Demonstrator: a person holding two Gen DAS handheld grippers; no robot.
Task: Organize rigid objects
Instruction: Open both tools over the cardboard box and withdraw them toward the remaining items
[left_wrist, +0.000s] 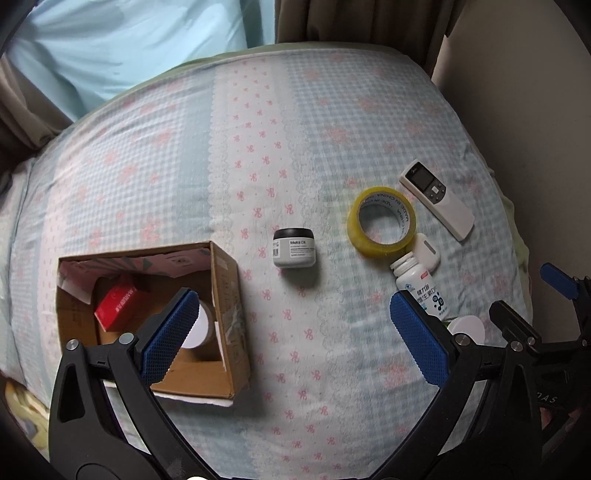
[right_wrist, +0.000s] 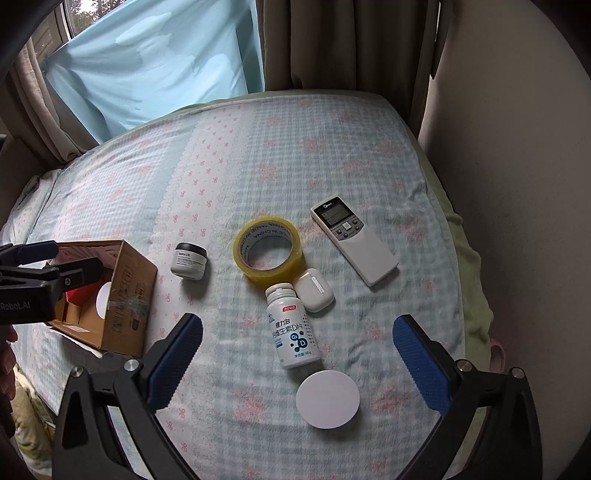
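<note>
- Cardboard is where this sort ends: the open box (left_wrist: 147, 317) sits near the bed's (left_wrist: 295, 129) left edge, and it holds a red carton (left_wrist: 118, 304) and a white round thing (left_wrist: 197, 328) that I can only partly see.
- My left gripper (left_wrist: 295, 339) hangs over the stretch between the box and the loose pile, jaws spread wide and holding nothing.
- My right gripper (right_wrist: 297, 362) is just as wide and just as empty, set over the white pill bottle (right_wrist: 291, 326) lying on its side.
- I judge the job partway done: two things boxed, six yet out on the sheet.
- Those six: a small grey jar (left_wrist: 294, 248) standing alone mid-bed, a yellow tape roll (left_wrist: 382, 226) lying flat, an earbud case (right_wrist: 314, 292) touching the bottle's cap end, a remote (right_wrist: 354, 244) towards the right edge, the bottle, and a white disc (right_wrist: 328, 398) nearest me.
- The next move, I reckon, is to lower the right jaws across the bottle's width and close; it may roll, and the case sits tight beside it.
- Only the left view looks down into the box; the right view shows its taped outer wall and the left gripper above it.
- Only the right view shows the disc and bottle whole; in the left view my own pad covers most of them.
</note>
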